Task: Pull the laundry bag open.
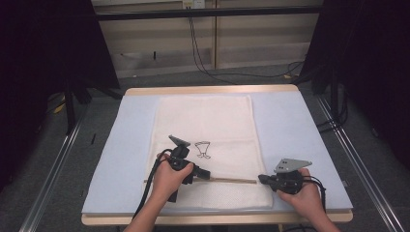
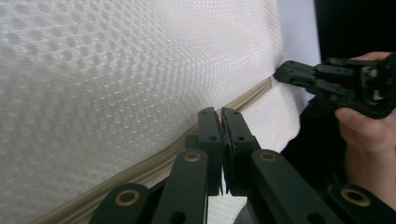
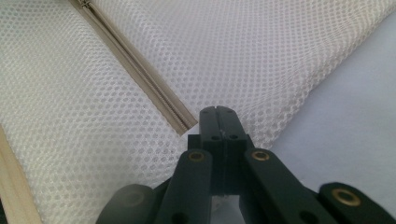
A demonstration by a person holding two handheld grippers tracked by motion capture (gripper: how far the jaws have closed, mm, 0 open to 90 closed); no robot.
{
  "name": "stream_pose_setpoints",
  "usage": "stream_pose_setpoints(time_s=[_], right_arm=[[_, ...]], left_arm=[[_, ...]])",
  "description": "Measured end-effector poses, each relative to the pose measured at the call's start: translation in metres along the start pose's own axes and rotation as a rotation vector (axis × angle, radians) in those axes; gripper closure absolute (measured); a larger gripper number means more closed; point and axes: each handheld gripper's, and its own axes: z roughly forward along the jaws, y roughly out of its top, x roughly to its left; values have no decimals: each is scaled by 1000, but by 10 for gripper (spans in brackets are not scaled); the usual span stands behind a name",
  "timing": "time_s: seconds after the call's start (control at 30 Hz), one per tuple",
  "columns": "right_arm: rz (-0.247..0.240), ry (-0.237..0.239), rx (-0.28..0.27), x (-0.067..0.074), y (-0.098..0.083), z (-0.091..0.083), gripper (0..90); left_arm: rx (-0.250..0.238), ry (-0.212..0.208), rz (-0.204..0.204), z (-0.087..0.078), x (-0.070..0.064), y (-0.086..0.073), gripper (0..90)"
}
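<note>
My left gripper lies low over the near part of the white mesh bag, pointing to the right along the beige zipper, my left hand wrapped around its body from behind and my forearm coming in from the table's near edge. In the left gripper view its jaws stand pressed together right at the zipper line; I cannot tell whether they pinch any fabric or the zipper pull. My right gripper points left toward the bag's right edge, at the far end of the zipper, my right hand curled around it near the table's near right corner, the wrist low. In the right gripper view its jaws are also closed tight, their tips just beside the end of the zipper on the mesh. The bag lies flat in the middle of the pale blue table cover, a small black drawing on it just beyond my left gripper. The two grippers face each other along the zipper, well apart.
</note>
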Motion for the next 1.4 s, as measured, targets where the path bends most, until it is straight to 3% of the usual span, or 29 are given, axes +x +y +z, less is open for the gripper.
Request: stream_pose_setpoints(time_s=[0.57,0.6,0.73,0.93,1.23,1.4], right_arm=[[4,5,-1,-1,0,0,900],[4,2,-2,0,0,0,900],[4,2,-2,0,0,0,900],[-1,-4,-1,0,0,0,900],[4,0,-1,0,0,0,900],[-2,-8,-1,1,0,0,900]], left_arm=[[-25,-5,-11,-19,11,-3,879],[-28,8,4,-20,13,-2,879],[-32,-3,-19,-23,16,-4,879],[-38,37,-26,-30,20,-5,879],[-49,28,-55,-42,29,-9,879],[-56,52,-51,-44,30,-9,879]])
